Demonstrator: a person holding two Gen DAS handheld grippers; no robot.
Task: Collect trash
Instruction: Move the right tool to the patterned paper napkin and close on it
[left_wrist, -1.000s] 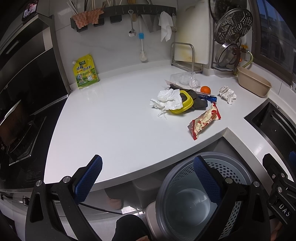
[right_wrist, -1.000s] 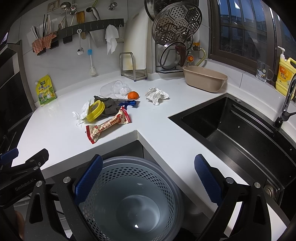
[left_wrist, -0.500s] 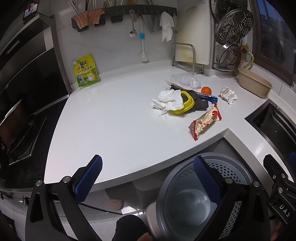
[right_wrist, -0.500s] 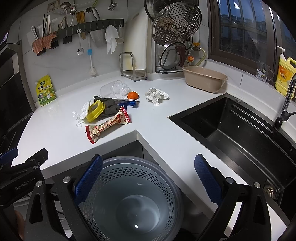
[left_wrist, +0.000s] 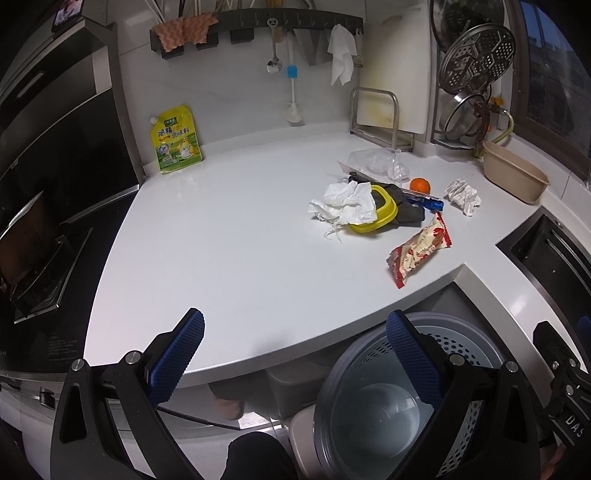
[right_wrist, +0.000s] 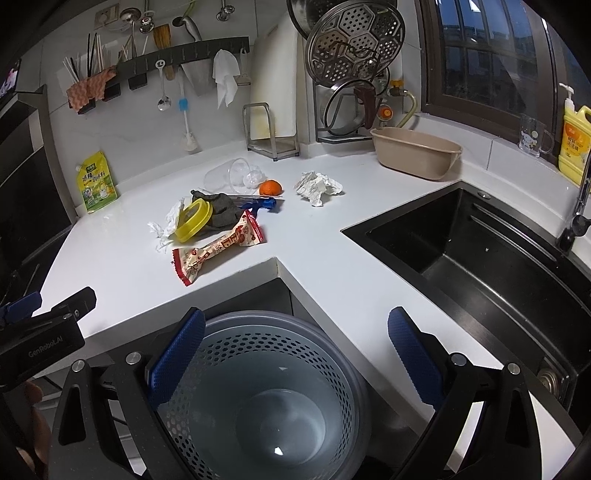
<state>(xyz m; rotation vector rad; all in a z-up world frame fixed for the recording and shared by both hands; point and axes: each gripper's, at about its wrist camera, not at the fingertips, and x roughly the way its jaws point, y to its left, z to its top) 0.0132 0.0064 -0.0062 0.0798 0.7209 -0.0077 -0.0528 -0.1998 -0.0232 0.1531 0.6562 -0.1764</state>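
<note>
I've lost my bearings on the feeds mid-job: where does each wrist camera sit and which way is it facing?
Left wrist: on the left gripper, below the counter edge, facing the white countertop; its open blue fingers and the person's foot show.
Right wrist: on the right gripper, over the grey trash basket, facing the black sink; open fingers show.
Both share the red snack wrapper.

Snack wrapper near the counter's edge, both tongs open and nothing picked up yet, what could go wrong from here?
1. The snack wrapper lies close to the counter edge; a nudge from the tongs could push it off, perhaps missing the bin below.
2. The white tissue drapes over the yellow lid, so gripping one may drag the other.
3. The orange is round and might roll if bumped.
</note>
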